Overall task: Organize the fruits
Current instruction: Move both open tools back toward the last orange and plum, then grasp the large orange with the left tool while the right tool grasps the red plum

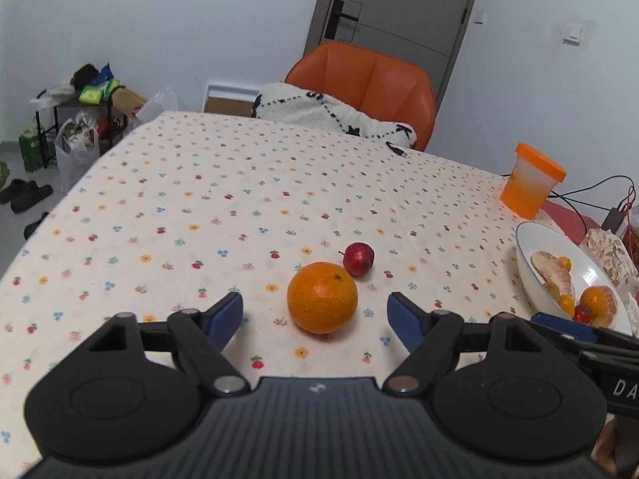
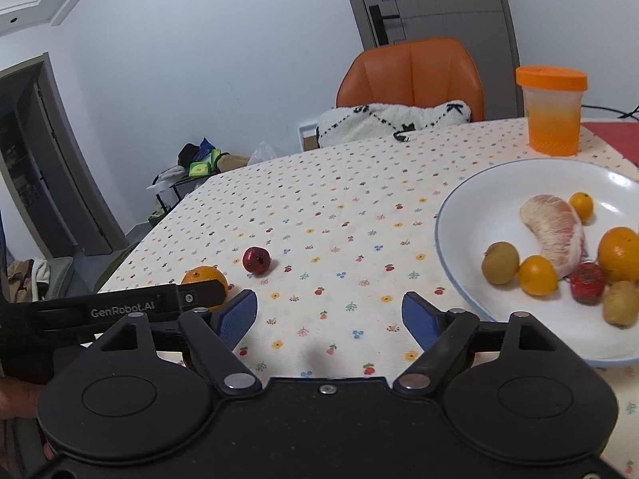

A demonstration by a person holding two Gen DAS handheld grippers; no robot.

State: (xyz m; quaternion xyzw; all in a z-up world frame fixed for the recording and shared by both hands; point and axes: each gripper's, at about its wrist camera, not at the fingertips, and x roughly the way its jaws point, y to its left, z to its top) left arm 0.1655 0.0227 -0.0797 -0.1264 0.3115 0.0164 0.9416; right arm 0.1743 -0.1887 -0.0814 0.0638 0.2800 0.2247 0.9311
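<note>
Desk (image 1: 199, 183) under a pale cloth with small flower print; white walls, grey door (image 1: 395, 4), orange chair (image 1: 371, 80) at the far edge. Left claw (image 1: 315, 311) spread wide and empty, the orange (image 1: 322, 297) on the cloth between its tips, a small red fruit (image 1: 359, 258) just behind. Only the right wrist view shows the white plate (image 2: 451, 215) fully, holding mixed fruit near an orange-lidded cup (image 2: 553, 109); right claw (image 2: 329, 315) spread, empty; the left claw's body partly hides the orange there.

Black grippers, blue fingers (image 1: 227, 315), "GenRobot.AI" lettering.
</note>
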